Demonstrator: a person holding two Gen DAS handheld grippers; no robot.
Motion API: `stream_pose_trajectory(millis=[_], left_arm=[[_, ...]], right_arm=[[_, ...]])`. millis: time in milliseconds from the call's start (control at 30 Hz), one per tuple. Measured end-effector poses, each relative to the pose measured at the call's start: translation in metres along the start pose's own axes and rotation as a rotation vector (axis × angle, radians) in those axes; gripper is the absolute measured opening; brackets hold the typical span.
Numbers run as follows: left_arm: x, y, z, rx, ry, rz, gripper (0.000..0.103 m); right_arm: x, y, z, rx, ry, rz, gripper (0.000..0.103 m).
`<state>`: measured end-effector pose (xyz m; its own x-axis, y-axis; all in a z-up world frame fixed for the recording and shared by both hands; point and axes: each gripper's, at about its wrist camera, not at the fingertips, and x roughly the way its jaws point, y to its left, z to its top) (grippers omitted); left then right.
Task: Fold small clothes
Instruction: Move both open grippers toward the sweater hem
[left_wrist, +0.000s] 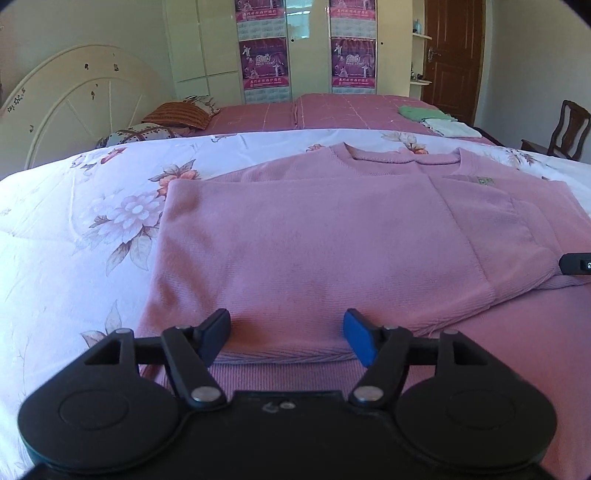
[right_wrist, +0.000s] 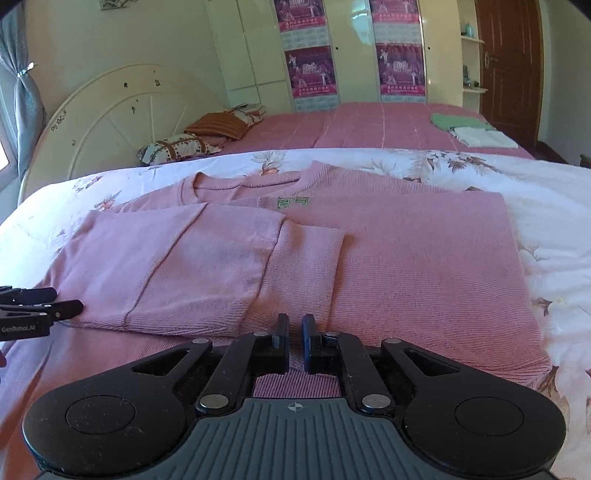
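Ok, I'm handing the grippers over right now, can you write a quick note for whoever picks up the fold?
Left gripper: open, nothing between the pads, over the near hem of the pink knitted sweater.
Right gripper: shut, empty as far as the view shows, also at the near hem.
Sweater lies flat, collar away from you, on the white floral quilt.
Done: one side with its sleeve is folded across the body.
Left: the other side looks unfolded, so fold it in, then fold hem to collar.
A folded green garment and a white one lie on the far bed.
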<state>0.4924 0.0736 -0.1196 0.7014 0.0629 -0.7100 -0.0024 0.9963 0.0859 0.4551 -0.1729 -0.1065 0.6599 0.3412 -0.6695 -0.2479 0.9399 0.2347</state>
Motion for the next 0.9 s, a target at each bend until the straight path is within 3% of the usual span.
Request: stream_pose_trajectory(millis=[67,133,167,200,300,500,667,900], left_arm=[[-0.006,-0.005,-0.001,0.009,0.007,0.016,0.067],[-0.016,-0.010,-0.003,0.024,0.007,0.026,0.071],[-0.020,-0.011,-0.006,0.029,0.009,0.027,0.076],[-0.024,-0.013,-0.009,0.037,0.011,0.030,0.077],[-0.038,-0.016,-0.022,0.061,0.019,0.036,0.077],[-0.073,0.000,-0.064,0.057,0.017,0.049,0.077],[-0.112,0.031,-0.112,0.026,0.019,0.059,0.076],[-0.174,0.083,-0.173,-0.078,0.038,0.022,0.074]], right_arm=[[-0.003,-0.002,-0.001,0.010,0.008,0.016,0.007],[-0.007,-0.003,-0.003,0.018,0.013,0.043,0.020],[-0.010,-0.003,-0.004,0.025,0.016,0.049,0.064],[-0.015,-0.001,-0.007,0.024,0.004,0.047,0.093],[-0.034,0.006,-0.017,-0.017,-0.029,0.071,0.093],[-0.084,-0.012,-0.043,0.071,-0.078,0.058,0.089],[-0.143,-0.038,-0.086,0.174,-0.076,0.003,0.076],[-0.225,-0.054,-0.155,0.354,-0.051,-0.054,0.074]])
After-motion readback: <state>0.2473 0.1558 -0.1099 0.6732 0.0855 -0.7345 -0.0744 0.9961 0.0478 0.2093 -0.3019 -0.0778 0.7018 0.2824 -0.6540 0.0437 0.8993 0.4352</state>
